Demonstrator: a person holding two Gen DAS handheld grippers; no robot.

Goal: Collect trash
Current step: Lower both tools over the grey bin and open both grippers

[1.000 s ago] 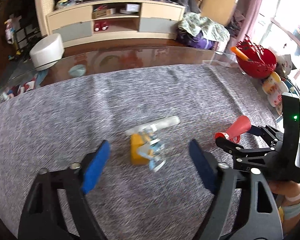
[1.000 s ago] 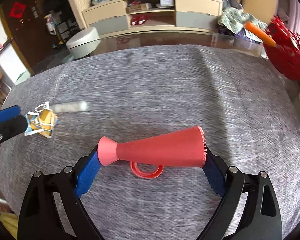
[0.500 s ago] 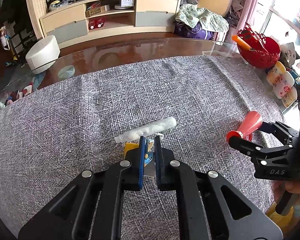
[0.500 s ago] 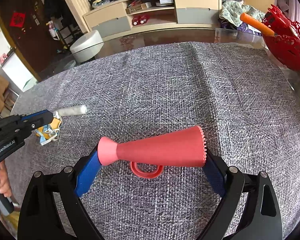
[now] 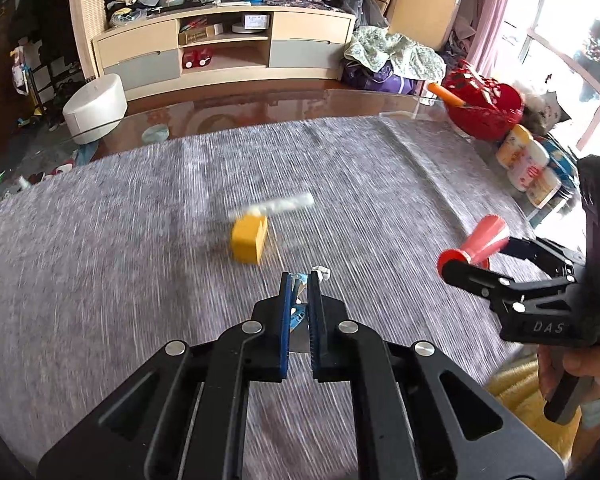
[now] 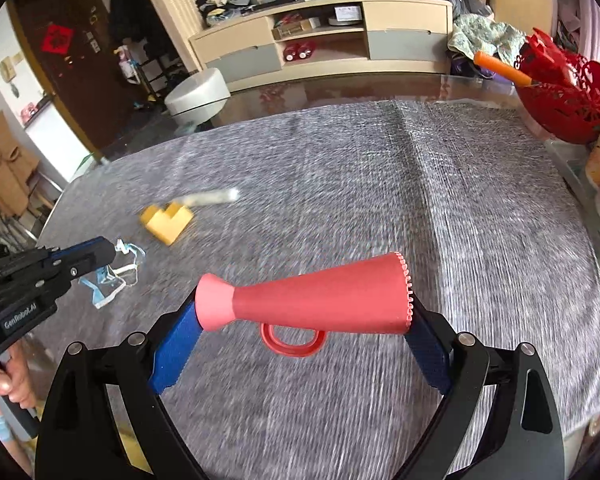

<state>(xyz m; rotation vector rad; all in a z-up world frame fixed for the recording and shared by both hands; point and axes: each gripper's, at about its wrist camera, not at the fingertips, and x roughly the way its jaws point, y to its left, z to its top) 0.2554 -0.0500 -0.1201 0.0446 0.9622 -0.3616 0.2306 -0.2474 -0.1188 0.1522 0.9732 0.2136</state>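
Grey woven surface (image 5: 140, 280): yellow block (image 5: 249, 239) touching a blurred white tube (image 5: 284, 205). Red basket (image 5: 485, 114) at far edge. Left gripper (image 5: 300, 286) clamped on crumpled wrapper (image 6: 114, 276); right gripper (image 6: 300, 320) clamped on red horn (image 6: 312, 300). Wrapper mostly hidden between the left gripper's pads.

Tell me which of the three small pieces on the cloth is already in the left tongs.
The crumpled wrapper, pinched in the left tongs. The yellow block and white tube lie free.
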